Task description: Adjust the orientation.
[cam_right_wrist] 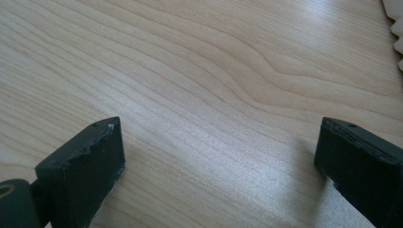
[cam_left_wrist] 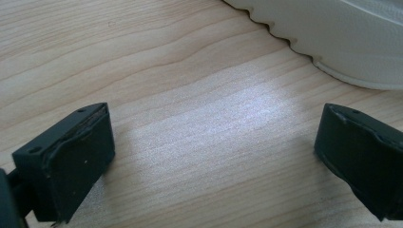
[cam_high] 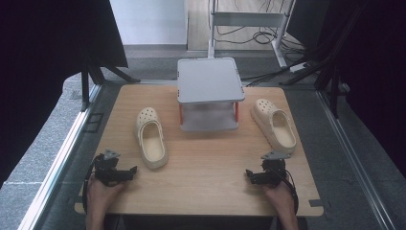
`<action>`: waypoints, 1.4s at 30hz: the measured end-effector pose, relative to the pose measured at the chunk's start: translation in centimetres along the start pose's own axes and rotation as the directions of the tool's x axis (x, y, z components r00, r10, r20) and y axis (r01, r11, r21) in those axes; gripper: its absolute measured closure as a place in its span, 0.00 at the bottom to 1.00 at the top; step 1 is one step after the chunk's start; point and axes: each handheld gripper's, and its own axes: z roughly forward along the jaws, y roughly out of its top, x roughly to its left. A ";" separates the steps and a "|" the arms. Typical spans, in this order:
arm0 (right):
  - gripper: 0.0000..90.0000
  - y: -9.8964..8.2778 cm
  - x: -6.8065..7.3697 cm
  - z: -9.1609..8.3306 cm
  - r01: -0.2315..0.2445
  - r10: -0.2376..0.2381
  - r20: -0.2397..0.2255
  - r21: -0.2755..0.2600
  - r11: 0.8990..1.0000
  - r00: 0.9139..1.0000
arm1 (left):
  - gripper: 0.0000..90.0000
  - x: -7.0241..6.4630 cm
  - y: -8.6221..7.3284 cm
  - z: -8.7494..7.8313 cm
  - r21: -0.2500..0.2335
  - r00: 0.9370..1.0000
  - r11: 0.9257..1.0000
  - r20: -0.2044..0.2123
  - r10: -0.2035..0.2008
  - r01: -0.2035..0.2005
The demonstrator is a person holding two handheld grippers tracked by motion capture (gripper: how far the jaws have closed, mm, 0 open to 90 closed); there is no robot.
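Note:
Two cream clogs lie on the wooden table (cam_high: 206, 163): one clog (cam_high: 151, 137) at the left, the other clog (cam_high: 274, 125) at the right, on either side of a grey two-tier rack (cam_high: 209, 93). My left gripper (cam_high: 125, 172) rests near the table's front left corner, a little below the left clog. Its jaws stand wide apart over bare wood in the left gripper view (cam_left_wrist: 214, 156), with the clog's sole (cam_left_wrist: 342, 42) at the upper right. My right gripper (cam_high: 252, 176) rests at the front right, open (cam_right_wrist: 218, 161), nothing between its jaws.
Black curtains and frame legs flank the table. Metal rails run along both sides of it on the grey floor. A white stand (cam_high: 249, 19) with cables is behind the rack. A scalloped clog edge (cam_right_wrist: 394, 28) shows in the right gripper view.

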 end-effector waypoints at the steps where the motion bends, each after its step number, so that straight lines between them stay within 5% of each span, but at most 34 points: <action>1: 0.02 0.0 0.0 0.0 -0.001 0.001 0.000 0.000 1.000 1.000 | 0.00 0.0 0.0 0.0 -0.001 1.000 1.000 -0.001 -0.001 0.001; 21: 0.00 0.3 0.2 0.1 -0.012 0.012 0.002 0.031 0.999 1.000 | 0.00 -0.1 0.0 0.0 -0.005 1.000 1.000 0.007 0.005 -0.005; 25: 0.00 0.8 0.4 0.1 -0.016 0.017 -0.026 0.050 0.999 1.000 | 0.00 -0.3 0.0 0.0 -0.007 1.000 1.000 0.004 0.003 -0.003; 33: 0.00 3.3 1.3 -0.5 0.059 -0.058 -0.072 0.013 0.998 0.996 | 0.00 -0.3 0.0 0.0 -0.006 1.000 1.000 0.005 0.005 -0.005; 42: 0.00 6.7 3.5 0.1 0.127 -0.128 -0.142 -0.014 0.992 0.982 | 0.02 -0.4 -0.1 -0.1 -0.013 1.000 1.000 0.009 0.010 -0.009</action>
